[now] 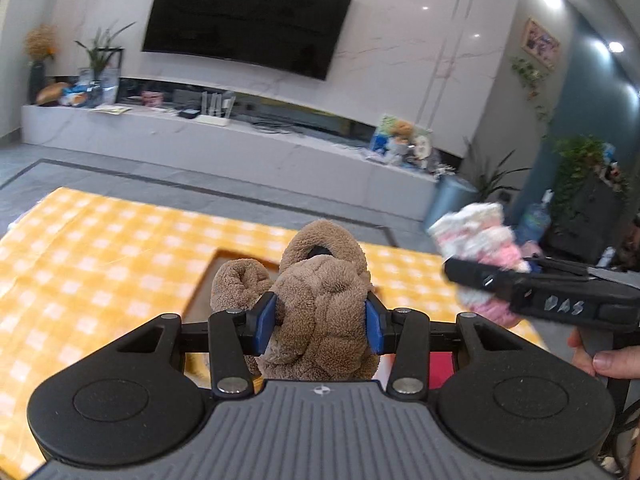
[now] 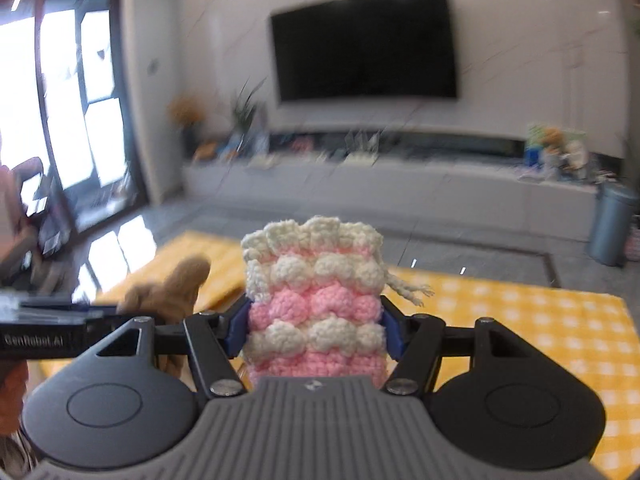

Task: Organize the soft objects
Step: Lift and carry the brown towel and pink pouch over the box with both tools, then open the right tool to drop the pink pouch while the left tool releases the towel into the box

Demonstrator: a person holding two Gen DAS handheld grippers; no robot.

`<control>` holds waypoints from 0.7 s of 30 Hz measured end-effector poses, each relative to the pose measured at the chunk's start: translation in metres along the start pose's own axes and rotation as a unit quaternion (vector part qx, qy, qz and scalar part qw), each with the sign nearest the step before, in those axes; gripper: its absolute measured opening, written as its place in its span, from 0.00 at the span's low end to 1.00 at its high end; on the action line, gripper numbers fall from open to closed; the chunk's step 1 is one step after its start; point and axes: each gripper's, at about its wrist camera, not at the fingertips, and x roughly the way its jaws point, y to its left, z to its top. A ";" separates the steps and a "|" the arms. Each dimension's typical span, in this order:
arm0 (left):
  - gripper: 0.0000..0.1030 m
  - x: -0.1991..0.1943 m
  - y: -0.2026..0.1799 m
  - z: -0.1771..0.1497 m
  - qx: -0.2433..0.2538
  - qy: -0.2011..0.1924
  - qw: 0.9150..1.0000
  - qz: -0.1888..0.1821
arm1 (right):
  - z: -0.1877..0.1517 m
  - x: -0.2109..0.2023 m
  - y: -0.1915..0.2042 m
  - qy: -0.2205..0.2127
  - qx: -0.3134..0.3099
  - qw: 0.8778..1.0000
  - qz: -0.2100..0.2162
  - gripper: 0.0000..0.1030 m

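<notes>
My left gripper (image 1: 320, 322) clamps the brown plush (image 1: 316, 300), my right gripper (image 2: 314, 332) the crocheted pouch (image 2: 316, 300); the soft pile may let either slip onto the checked table (image 1: 100, 248).

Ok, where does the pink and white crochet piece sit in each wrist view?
Left wrist: the crochet piece is at the right edge, clamped in the right tool, seen from the side.
Right wrist: the piece is centre, upright between the right tool's blue pads.
Shared landmark: the wall television above the yellow checked cloth.
</notes>
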 end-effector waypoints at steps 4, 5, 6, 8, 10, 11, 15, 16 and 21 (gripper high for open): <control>0.50 -0.002 0.023 -0.008 -0.007 0.009 1.000 -0.008 | -0.013 0.042 0.035 0.070 -0.073 0.995 0.004 0.62; 0.50 -0.003 0.030 -0.010 -0.015 0.012 1.000 -0.014 | -0.015 0.053 0.042 0.087 -0.087 0.992 0.007 0.62; 0.50 -0.002 0.033 -0.010 -0.021 0.015 1.000 -0.018 | -0.017 0.065 0.048 0.104 -0.098 0.990 0.013 0.62; 0.50 -0.005 0.045 -0.015 -0.025 0.014 0.999 -0.020 | -0.022 0.090 0.060 0.142 -0.116 0.983 0.026 0.61; 0.50 -0.011 0.053 -0.023 -0.022 0.014 1.000 -0.011 | -0.030 0.114 0.071 0.180 -0.138 0.973 0.032 0.61; 0.50 -0.012 0.054 -0.026 -0.017 0.014 1.000 -0.001 | -0.033 0.125 0.074 0.201 -0.143 0.968 0.037 0.61; 0.50 -0.013 0.066 -0.027 -0.031 0.016 0.999 -0.007 | -0.047 0.159 0.082 0.254 -0.153 0.953 0.061 0.61; 0.50 -0.014 0.069 -0.027 -0.041 0.019 0.999 -0.018 | -0.051 0.165 0.087 0.263 -0.167 0.948 0.061 0.61; 0.48 -0.016 0.074 -0.027 -0.038 0.016 0.999 -0.006 | -0.081 0.209 0.098 0.338 -0.174 0.922 0.069 0.61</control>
